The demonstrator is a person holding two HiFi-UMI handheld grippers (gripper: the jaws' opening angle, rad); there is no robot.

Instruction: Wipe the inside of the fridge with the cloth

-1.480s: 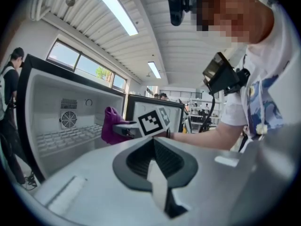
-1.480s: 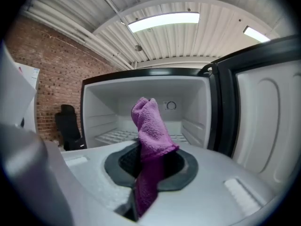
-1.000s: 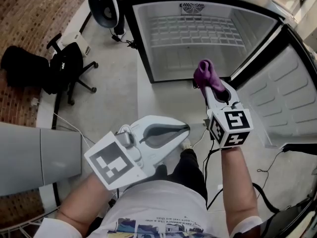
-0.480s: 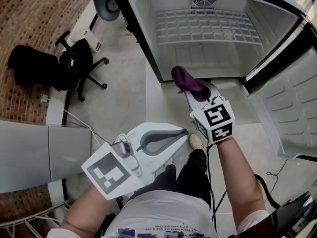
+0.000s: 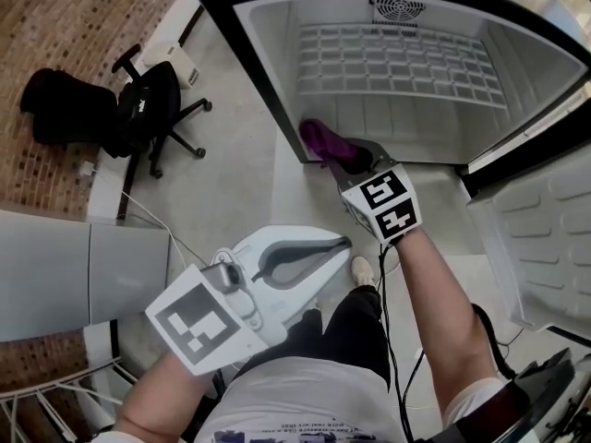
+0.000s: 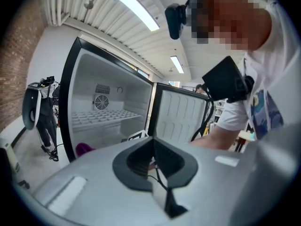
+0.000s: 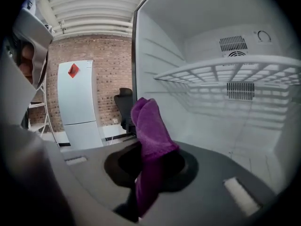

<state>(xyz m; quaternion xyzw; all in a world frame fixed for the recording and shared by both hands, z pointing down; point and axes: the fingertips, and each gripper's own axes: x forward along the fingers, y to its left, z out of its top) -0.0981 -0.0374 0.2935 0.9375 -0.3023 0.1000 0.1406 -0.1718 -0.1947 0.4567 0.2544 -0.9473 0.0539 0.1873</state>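
Right claw (image 5: 338,158) is clamped on the purple cloth (image 5: 321,139) — the fabric bunches up out of the tips and hangs down between the jaws in the right gripper view. The cloth sits at the open fridge (image 5: 265,81), low at its left front corner, below the wire shelf (image 5: 397,58); contact with the inner wall can't be made out. Left claw (image 5: 345,241) hangs back near the person's body, over the floor — jaws together, nothing in them. Fridge door (image 5: 545,238) stands wide on the right.

Brick wall (image 7: 109,62), office chair (image 5: 148,109), grey floor (image 5: 231,169)
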